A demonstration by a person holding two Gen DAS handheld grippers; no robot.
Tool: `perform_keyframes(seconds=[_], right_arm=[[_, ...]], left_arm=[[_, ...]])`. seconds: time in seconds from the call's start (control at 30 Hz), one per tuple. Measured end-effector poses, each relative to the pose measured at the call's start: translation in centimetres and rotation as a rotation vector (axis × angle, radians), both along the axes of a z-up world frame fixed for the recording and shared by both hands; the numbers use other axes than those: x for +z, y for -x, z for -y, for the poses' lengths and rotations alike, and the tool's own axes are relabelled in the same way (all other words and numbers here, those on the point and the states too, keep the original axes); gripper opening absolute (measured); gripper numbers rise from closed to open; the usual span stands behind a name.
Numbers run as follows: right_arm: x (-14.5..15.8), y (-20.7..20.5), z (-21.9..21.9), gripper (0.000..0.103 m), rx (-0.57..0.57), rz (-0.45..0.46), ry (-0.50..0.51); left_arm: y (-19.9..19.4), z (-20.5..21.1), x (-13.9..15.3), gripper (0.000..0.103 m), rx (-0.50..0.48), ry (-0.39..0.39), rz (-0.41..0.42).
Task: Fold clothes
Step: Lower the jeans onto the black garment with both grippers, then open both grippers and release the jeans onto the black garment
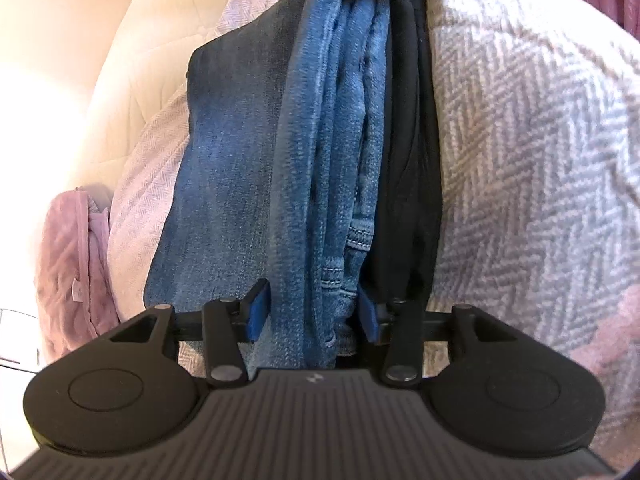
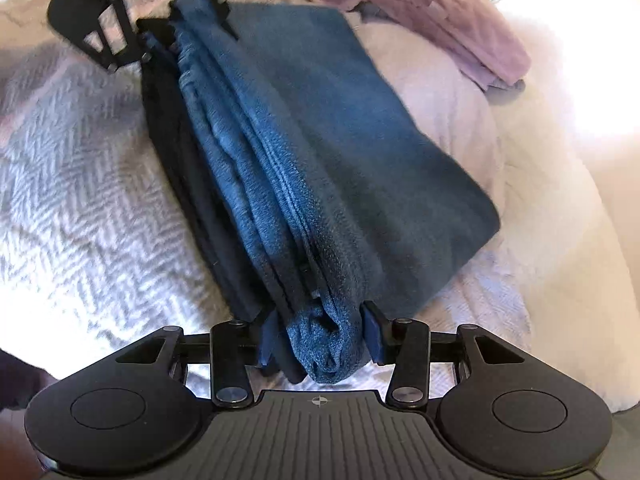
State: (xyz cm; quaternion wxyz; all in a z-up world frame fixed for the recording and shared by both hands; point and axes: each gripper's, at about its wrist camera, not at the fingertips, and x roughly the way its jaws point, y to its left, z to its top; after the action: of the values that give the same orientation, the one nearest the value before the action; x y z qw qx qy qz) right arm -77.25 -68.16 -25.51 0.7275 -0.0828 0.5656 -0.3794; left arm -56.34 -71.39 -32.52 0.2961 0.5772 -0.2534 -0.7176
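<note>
The folded blue jeans point(image 1: 320, 128) hang stretched between the two hand-held grippers, one bunched end in each. At the left gripper point(image 1: 314, 312) the thick roll of denim fills the gap between the blue pads point(image 1: 258, 312); the near pad lies against the cloth, and I cannot tell whether the far one presses or merely stands beside it. The right gripper point(image 2: 320, 340) has the other end of the jeans point(image 2: 320, 184) between its jaws, the rolled end bulging out toward the camera with both pads just beside it; whether they are squeezing or only touching I cannot say. Seen from the right wrist, the left gripper point(image 2: 176, 20) sits at the far end of the bundle with the cloth gathered into it.

Directly alongside the denim, on one flank, lies a black garment point(image 1: 408, 160), folded long and narrow, its edge touching the jeans. A flat panel of the jeans spreads out on the other flank, resting on the bed.

The bed carries a grey-and-white herringbone blanket point(image 1: 520, 152). Toward one edge of the blanket a pink quilted cloth point(image 1: 68, 264) lies crumpled, well apart from the jeans. Beyond the blanket a pale cream quilted surface point(image 1: 120, 72) shows, washed out by strong light.
</note>
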Motion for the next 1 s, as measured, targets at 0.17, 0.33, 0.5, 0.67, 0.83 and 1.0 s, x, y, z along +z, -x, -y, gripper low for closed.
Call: perform_keyframes(seconds=[0.17,0.33,0.5,0.67,0.83,1.0], right_arm=[[2.2,0.4,0.0,0.045,-0.072,0.047,-0.037],[7.0,0.0,0.5,0.045,-0.145,0.268,-0.085],[8.9,-0.7,5.8,0.045,-0.235,0.494,-0.167],[5.0,0.4,10.7,0.045,-0.38,0.551,-0.375],[2.4,0.9,7.5,0.045,-0.348,0.551,-0.362],[3.0,1.2,9.5,0.045,-0.337,0.564,-0.418]], left_arm=[[-2.0,-0.5,3.5,0.042,0.07,-0.074,-0.119],[-4.1,1.0,8.6,0.042,0.217,-0.12,-0.355],[-3.6,6.9,8.6,0.04,0.348,-0.241,-0.437],[-3.8,7.6,6.1,0.031,0.396,-0.353,-0.423],[-3.2,6.5,5.1,0.031,0.389,-0.335,-0.404],[-3.3,7.5,7.1,0.032,0.404,-0.37,-0.405]])
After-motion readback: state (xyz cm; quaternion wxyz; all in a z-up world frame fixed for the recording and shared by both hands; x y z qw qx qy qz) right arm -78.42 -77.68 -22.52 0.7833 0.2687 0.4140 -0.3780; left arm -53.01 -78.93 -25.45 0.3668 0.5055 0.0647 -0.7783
